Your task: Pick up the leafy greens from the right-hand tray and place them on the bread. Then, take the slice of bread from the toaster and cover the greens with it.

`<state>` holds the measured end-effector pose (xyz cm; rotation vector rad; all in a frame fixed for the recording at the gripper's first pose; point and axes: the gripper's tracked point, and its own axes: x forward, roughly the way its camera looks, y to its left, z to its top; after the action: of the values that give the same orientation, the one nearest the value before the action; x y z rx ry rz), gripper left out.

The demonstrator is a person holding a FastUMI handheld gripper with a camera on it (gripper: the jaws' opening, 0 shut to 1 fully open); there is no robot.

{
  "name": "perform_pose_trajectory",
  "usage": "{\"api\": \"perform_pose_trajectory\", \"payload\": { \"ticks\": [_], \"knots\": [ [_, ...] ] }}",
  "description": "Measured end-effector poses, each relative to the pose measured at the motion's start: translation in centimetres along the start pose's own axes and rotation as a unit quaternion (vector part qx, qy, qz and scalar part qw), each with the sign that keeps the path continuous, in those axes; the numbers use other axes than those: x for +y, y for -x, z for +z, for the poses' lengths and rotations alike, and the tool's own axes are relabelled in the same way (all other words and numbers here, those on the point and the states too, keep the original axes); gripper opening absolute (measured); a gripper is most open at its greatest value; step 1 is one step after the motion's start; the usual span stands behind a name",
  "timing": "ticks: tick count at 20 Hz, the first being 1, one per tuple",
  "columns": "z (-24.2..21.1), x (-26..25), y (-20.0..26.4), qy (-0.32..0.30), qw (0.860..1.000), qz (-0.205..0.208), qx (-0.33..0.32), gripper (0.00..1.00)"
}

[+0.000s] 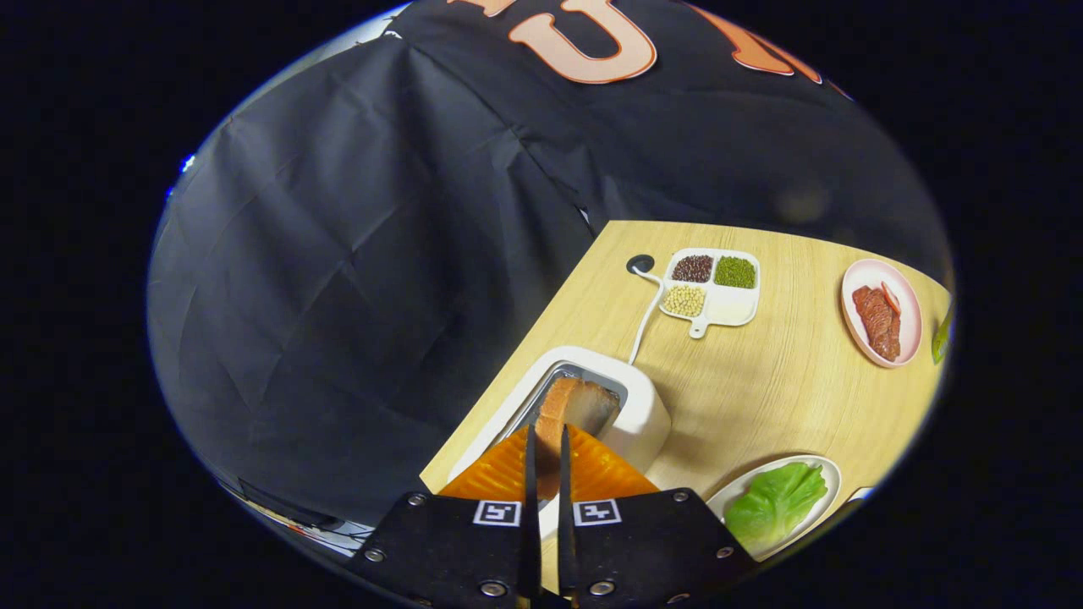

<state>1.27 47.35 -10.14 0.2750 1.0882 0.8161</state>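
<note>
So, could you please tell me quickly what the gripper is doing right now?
Gripper: jaws nearly closed around the brown-crusted bread slice standing in the white toaster; a firm grip cannot be told.

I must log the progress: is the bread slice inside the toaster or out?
Partly inside: the bread slice stands in the toaster slot, gripper fingers closed on its top edge.

Creased black cloth wall (355,279) behind light wood-grain table (761,389); cable hole (640,264) near table's far edge.

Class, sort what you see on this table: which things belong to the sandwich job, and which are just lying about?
Job: gripper, shut on the bread slice in the toaster; leafy greens on their plate.

Lying about: divided dish of beans; pink plate with meat; toaster cable.
</note>
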Motion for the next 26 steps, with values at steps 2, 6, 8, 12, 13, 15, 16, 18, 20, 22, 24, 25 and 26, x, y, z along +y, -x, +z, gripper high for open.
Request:
{"api": "perform_pose_trajectory", "payload": {
  "ticks": [2, 6, 8, 12, 13, 15, 16, 18, 20, 22, 24, 25, 26],
  "knots": [
    [0.2, 0.4, 1.3, -0.005, 1.000, 0.011, -0.011, 0.08],
    [0.9, -0.4, 3.7, -0.010, 0.999, 0.014, -0.038, 0.08],
    [0.8, -0.2, 4.9, -0.010, 0.998, 0.027, -0.049, 0.08],
    [0.6, -0.3, 7.6, 0.000, 0.997, 0.028, -0.074, 0.08],
    [0.6, -0.4, 8.1, 0.000, 0.997, 0.029, -0.077, 0.08],
    [0.4, -1.2, 8.8, -0.001, 0.996, 0.027, -0.085, 0.08],
    [0.2, -1.7, 9.4, 0.000, 0.996, 0.022, -0.091, 0.08],
    [-0.1, -2.8, 10.1, 0.001, 0.995, 0.020, -0.100, 0.08],
    [-0.8, -3.6, 10.4, -0.004, 0.995, 0.019, -0.102, 0.08],
    [-1.6, -5.0, 10.9, -0.012, 0.995, 0.012, -0.102, 0.08],
    [-2.5, -6.6, 11.1, -0.026, 0.995, 0.006, -0.100, 0.08],
    [-2.9, -7.4, 11.1, -0.033, 0.995, 0.003, -0.098, 0.08],
    [-3.4, -8.0, 10.9, -0.040, 0.995, 0.001, -0.095, 0.08]
  ]
}}
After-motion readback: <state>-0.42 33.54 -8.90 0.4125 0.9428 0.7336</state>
